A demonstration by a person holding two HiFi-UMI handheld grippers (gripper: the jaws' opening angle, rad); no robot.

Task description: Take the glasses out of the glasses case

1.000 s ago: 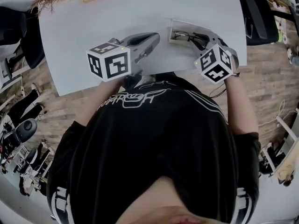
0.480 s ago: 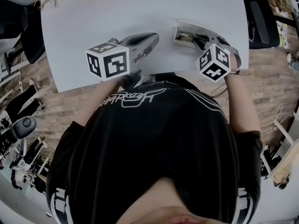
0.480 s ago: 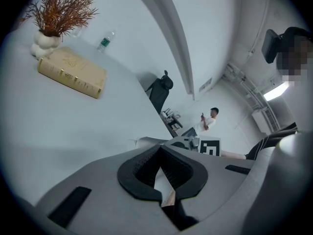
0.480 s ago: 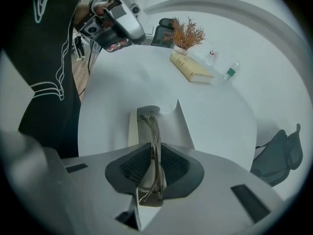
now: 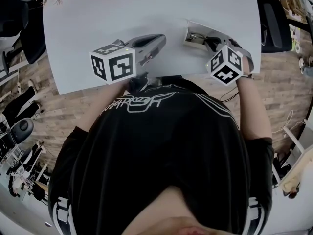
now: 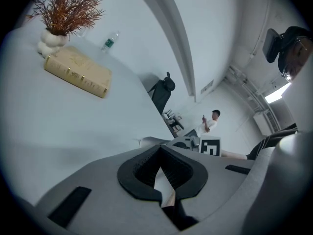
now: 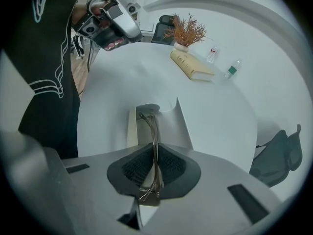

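A white glasses case lies open on the white table near its right front edge. Thin metal-framed glasses stick out of it. My right gripper is shut on the glasses. In the right gripper view the frame runs straight between the pads of the right gripper, over the open case. My left gripper hovers to the left of the case, shut and holding nothing. The left gripper view shows its jaws closed over bare table.
A tan book, a dried plant in a white vase and a small bottle stand at the table's far edge. Black office chairs flank the table. A person stands far off in the room.
My right gripper has shifted slightly to the right and away, with the glasses in it. The left gripper has stayed where it was.
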